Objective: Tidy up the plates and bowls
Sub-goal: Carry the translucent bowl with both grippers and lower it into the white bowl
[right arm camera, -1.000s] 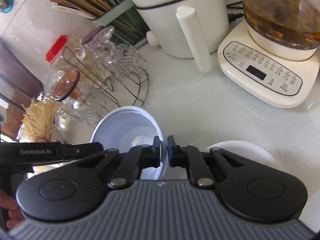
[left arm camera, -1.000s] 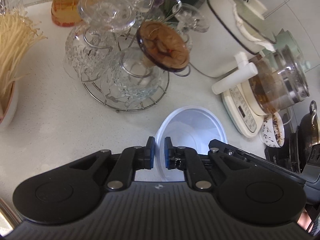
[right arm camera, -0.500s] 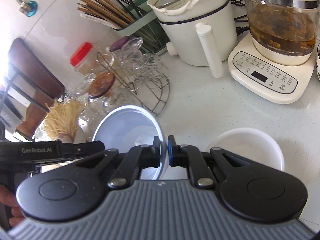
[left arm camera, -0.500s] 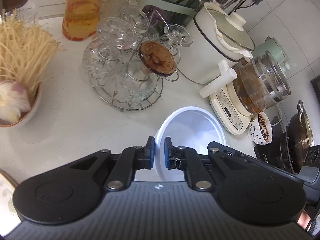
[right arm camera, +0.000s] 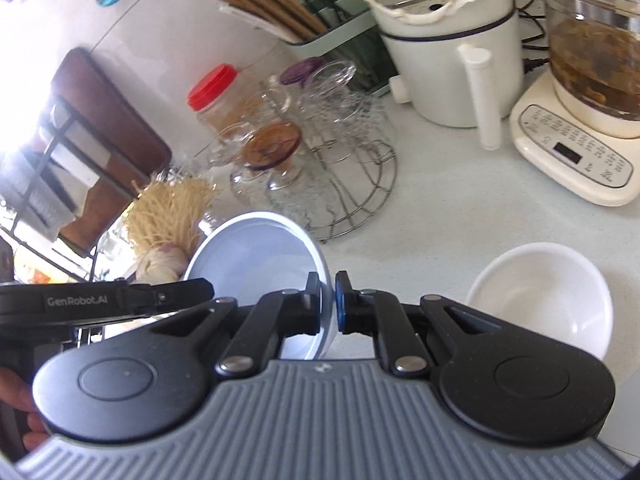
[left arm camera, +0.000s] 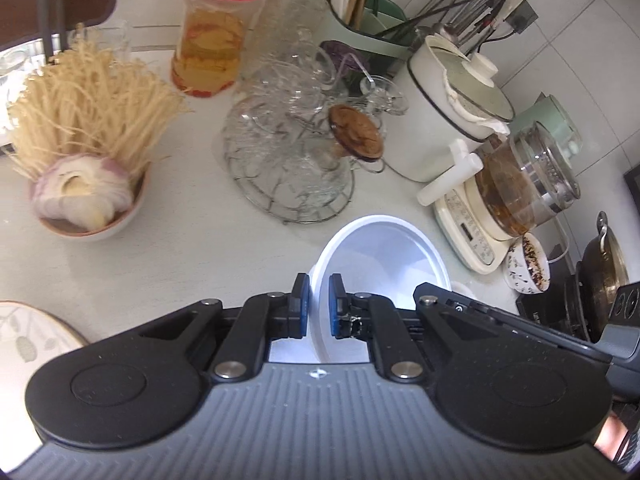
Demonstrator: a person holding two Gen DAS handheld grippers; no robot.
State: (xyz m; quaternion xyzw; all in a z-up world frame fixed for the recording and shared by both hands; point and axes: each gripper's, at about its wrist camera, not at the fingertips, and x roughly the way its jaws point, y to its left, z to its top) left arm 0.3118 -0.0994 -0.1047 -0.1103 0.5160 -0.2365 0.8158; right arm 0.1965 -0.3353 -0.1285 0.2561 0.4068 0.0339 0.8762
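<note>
White plastic bowl (left arm camera: 384, 256) held in the air above the pale countertop (left arm camera: 168, 264), pinched at opposite edges of its rim by both tools. Left gripper (left arm camera: 319, 312): jaws nearly closed, blue pads clamping the thin rim wall on the near edge. Right gripper (right arm camera: 328, 307): likewise nearly closed on the rim at the other side, with its body visible in the left view beside the bowl. A second white bowl (right arm camera: 540, 296) rests upright on the counter, just right of the held one in the right view; a patterned plate (left arm camera: 28, 336) lies at the lower left edge of the left view. Wire rack of glassware (left arm camera: 288, 168) stands behind, apart from the bowl. Handling, judged: the bowl looks light, thin-walled and somewhat flexible, smooth enough to slip; the rim is the only purchase for narrow jaws, and a two-sided pinch guards against tilt. Squeezing harder would likely bend the wall rather than crack it
</note>
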